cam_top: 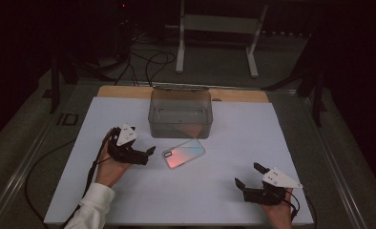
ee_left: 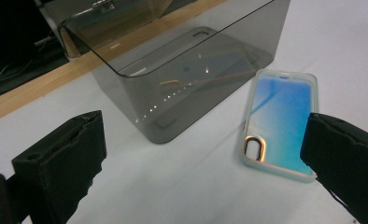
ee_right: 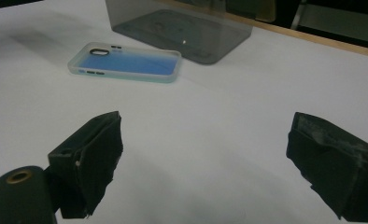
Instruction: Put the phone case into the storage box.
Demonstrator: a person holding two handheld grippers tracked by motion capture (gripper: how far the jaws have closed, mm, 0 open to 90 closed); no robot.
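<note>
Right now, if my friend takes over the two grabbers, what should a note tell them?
Left gripper: open, holding nothing, its fingers close to the phone case's left end in the high view.
Right gripper: open, holding nothing, over the white table cover, well apart from the case.
The translucent blue-and-pink phone case lies flat on the cover, just in front of the smoky grey clear plastic box, which stands upright with its lid open.
Done: nothing gripped yet; the box looks empty.
Left: probably grip the case with the left gripper; it may be meant for the box.
</note>
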